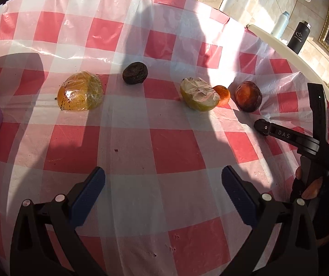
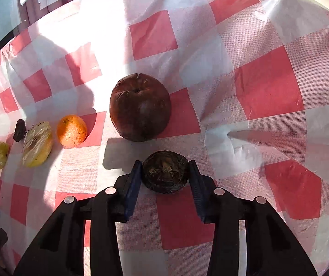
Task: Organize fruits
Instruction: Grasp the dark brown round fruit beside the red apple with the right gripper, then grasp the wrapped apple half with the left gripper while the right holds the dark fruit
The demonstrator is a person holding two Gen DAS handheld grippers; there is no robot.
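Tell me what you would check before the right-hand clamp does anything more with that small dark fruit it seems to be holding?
1. Small dark fruit sits between both blue pads of the right gripper: ok.
2. Grip firm enough to lift: cannot tell.
3. Room beyond the fruit: the wrinkled brown fruit lies just ahead, apart from it: ok.
4. Left gripper open, holding nothing, away from the row of fruit: ok.
5. Orange and wrapped pear half lie off to the side, out of the way: ok.
6. Tablecloth is creased nearby and could snag: cannot tell.
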